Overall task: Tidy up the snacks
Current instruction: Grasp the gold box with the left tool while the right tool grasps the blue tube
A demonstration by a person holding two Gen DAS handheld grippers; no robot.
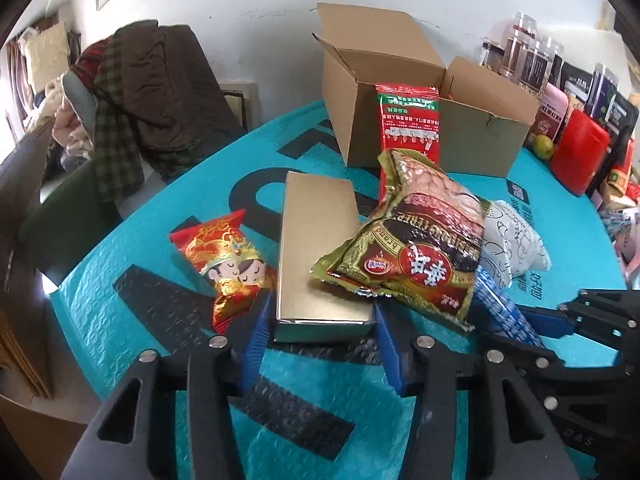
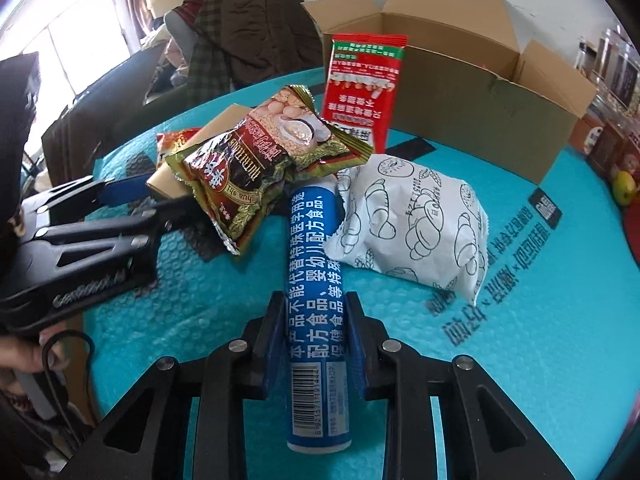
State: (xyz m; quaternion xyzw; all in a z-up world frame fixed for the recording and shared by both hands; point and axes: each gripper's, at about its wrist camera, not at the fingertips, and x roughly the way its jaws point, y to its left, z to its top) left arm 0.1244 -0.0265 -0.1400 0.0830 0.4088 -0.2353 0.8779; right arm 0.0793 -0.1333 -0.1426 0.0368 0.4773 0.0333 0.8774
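My left gripper (image 1: 322, 320) has its blue pads on both sides of a gold box (image 1: 316, 248) lying on the teal mat. My right gripper (image 2: 316, 320) is shut on a blue tube (image 2: 316, 300) that also lies on the mat. A green-brown snack bag (image 1: 416, 248) rests across the box and the tube; it also shows in the right wrist view (image 2: 256, 160). A white bread bag (image 2: 416, 216) lies to the right of the tube. A small red candy bag (image 1: 224, 260) lies left of the box. A red packet (image 1: 410, 120) leans on an open cardboard box (image 1: 400, 80).
The round table has a teal mat (image 1: 140, 280) with black lettering. Jars, red containers (image 1: 580, 156) and a green fruit (image 1: 543, 146) crowd the right edge. A chair piled with dark clothes (image 1: 148, 92) stands beyond the table at left.
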